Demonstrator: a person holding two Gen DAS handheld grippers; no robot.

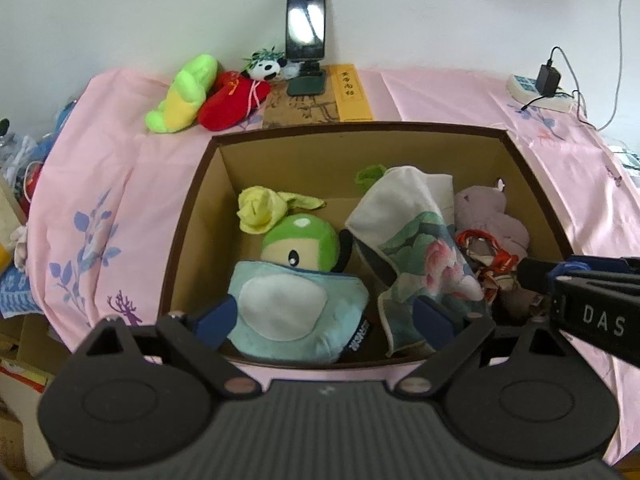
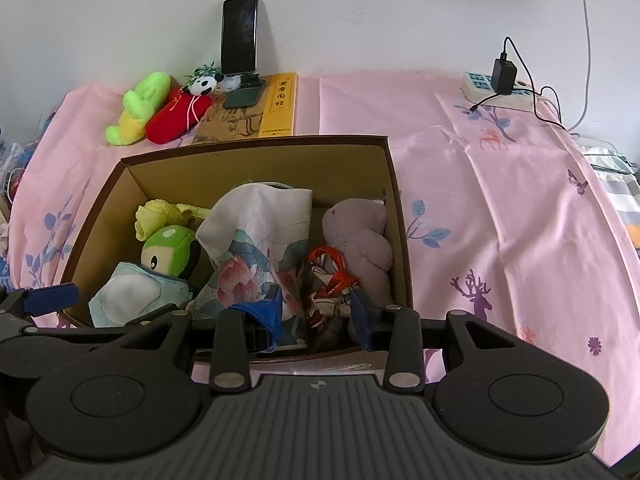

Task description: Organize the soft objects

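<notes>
Both grippers over near edge of brown cardboard box [image 1: 192, 216] on pink floral sheet [image 1: 104, 184]. Left gripper [image 1: 328, 322] spread wide, nothing held, fingers either side of light-blue-and-white plush w/ green round head [image 1: 298, 292], not touching it as far as visible. Right gripper [image 2: 316, 308] part-open above red-and-white patterned cloth bundle [image 2: 330, 284]; whether clamped on it, can't tell. White lotus-print towel [image 1: 404, 236] and mauve plush [image 2: 360, 240] packed alongside in box. Still outside, at back by wall: lime-and-yellow plush [image 1: 182, 94], red stuffed pouch [image 1: 230, 98], small panda toy [image 1: 264, 68]. Risks: reaching back could clip black phone on stand [image 1: 306, 20]; pouch's drawstring could snag; fingers could drag towel out on exit.
</notes>
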